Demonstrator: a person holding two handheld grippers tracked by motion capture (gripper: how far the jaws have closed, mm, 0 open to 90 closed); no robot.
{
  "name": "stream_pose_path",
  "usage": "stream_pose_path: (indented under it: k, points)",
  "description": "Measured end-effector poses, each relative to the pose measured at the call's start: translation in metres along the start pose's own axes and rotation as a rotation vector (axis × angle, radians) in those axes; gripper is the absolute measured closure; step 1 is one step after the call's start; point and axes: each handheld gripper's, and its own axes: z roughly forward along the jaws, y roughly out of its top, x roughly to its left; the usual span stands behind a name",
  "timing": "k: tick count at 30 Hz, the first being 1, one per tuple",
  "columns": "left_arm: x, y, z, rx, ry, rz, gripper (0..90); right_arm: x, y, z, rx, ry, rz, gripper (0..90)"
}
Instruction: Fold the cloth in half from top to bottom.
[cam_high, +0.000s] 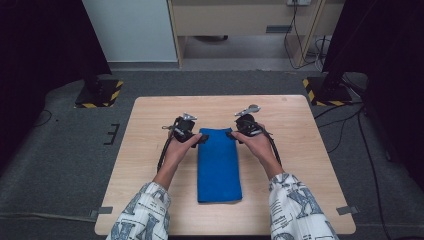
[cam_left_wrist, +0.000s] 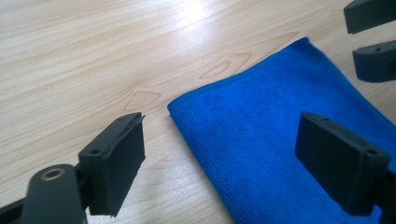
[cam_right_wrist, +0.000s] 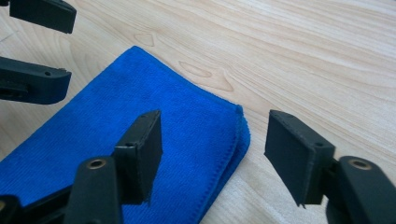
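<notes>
A folded blue cloth (cam_high: 218, 165) is lying flat on the light wooden bench (cam_high: 150, 150), its long sides running from the person's edge toward the far edge. The left tongs (cam_high: 204, 138) are hovering at the cloth's far left corner, and the left gripper view is showing them standing apart (cam_left_wrist: 243, 154) astride that corner, one jaw over bare wood beside the cloth, the other over the blue fabric (cam_left_wrist: 280, 121), neither pad pressing on it. The right tongs (cam_high: 231, 134) are poised at the cloth's far right corner; in the right gripper view they are gaping (cam_right_wrist: 212, 154) across that corner's doubled hem, one jaw above the cloth (cam_right_wrist: 140, 126), the other beyond its edge over the bench (cam_right_wrist: 327, 60), gripping nothing. Patterned sleeves (cam_high: 142, 215) are reaching in on either side of the cloth's near end.
</notes>
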Motion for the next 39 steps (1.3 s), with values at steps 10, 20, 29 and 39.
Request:
stream_pose_path:
  k: [10, 20, 29, 39]
  points:
    - [0.001, -0.001, 0.011, 0.007, 0.044, -0.021, 22.6, 0.0, 0.0, 0.005, 0.001, -0.059, 0.003, 47.1]
    - [0.006, -0.005, 0.026, 0.023, 0.06, -0.04, 28.0, -0.002, -0.003, 0.031, 0.053, -0.073, 0.063, 44.1]
    - [0.013, -0.008, 0.032, 0.015, 0.071, -0.061, 31.8, -0.005, -0.005, 0.044, 0.069, -0.088, 0.082, 42.8]
    - [0.005, -0.008, 0.036, 0.032, 0.046, -0.004, 51.0, 0.002, -0.006, 0.044, 0.069, -0.063, 0.039, 69.6]
